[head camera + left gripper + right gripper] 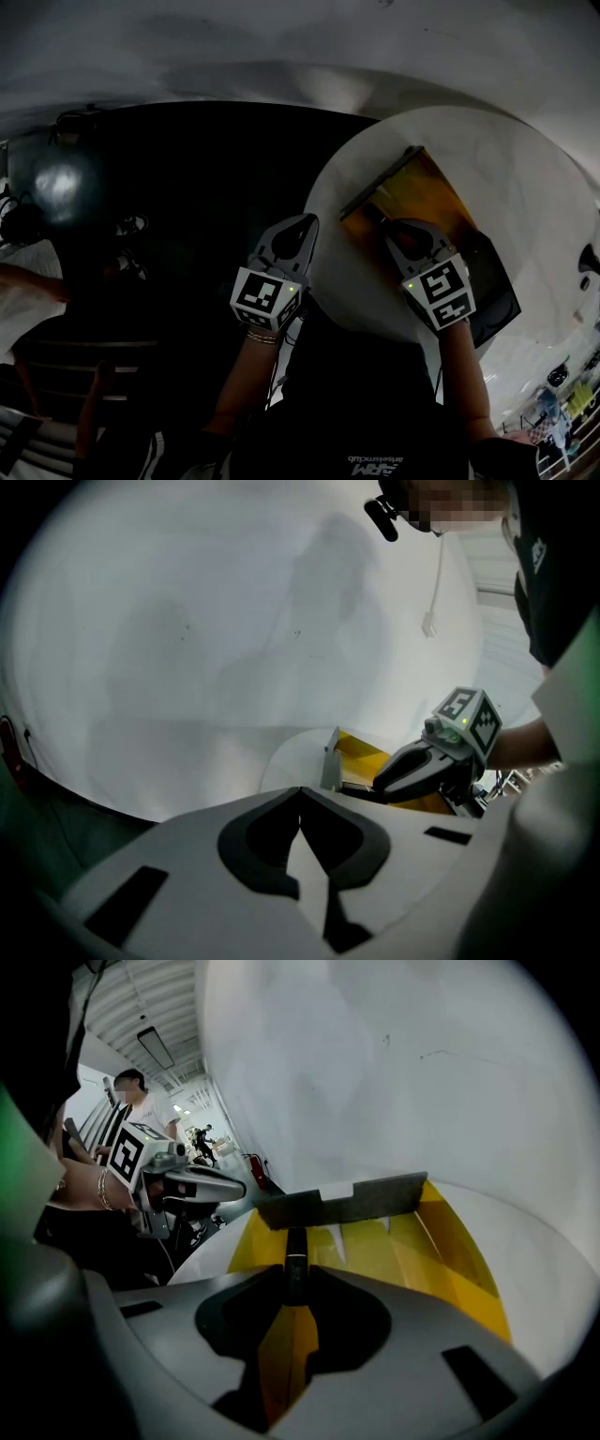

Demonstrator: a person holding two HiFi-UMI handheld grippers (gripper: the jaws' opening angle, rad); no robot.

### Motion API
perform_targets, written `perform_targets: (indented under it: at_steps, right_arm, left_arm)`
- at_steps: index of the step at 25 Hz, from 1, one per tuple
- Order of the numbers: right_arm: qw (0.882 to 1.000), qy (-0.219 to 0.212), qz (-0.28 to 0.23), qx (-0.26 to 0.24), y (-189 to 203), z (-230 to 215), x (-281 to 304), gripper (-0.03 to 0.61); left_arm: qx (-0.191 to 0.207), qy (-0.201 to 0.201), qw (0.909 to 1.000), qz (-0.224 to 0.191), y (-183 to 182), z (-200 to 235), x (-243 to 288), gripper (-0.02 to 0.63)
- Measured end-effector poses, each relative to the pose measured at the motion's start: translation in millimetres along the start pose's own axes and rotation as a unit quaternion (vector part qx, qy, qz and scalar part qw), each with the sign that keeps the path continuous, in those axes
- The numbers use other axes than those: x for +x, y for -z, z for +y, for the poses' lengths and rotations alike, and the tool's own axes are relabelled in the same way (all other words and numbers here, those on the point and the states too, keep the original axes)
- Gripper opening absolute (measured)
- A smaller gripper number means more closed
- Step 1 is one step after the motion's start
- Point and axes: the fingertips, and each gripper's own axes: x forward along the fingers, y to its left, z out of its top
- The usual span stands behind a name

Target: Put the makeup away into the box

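The right gripper (294,1288) is clenching a slim black makeup tube (295,1252) — long axis pointing straight into the yellow box (450,1241) ahead.

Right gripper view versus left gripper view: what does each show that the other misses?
Only the right gripper view: a slim dark makeup stick pinched in the right claw, held over the box's inside. Only the left gripper view: the left claw seen along its own jaws, which are closed with nothing between them. Both: the yellow box with its grey flap, and the white table.
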Motion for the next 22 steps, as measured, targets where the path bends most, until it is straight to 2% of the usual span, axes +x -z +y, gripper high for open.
perform_targets:
  at_steps: [15,22]
  right_arm:
    - [1.000,-0.004,0.029,-0.011,8.8,1.4,7.7,0.100]
    - [1.000,-0.007,0.024,-0.005,7.5,2.0,10.4,0.103]
  left_arm:
    - [-0.005,-0.003,1.0000,0.003,6.7,0.3,0.4,0.017]
    - [-0.004,-0.002,1.0000,0.003,7.0,-0.5,-1.9,0.017]
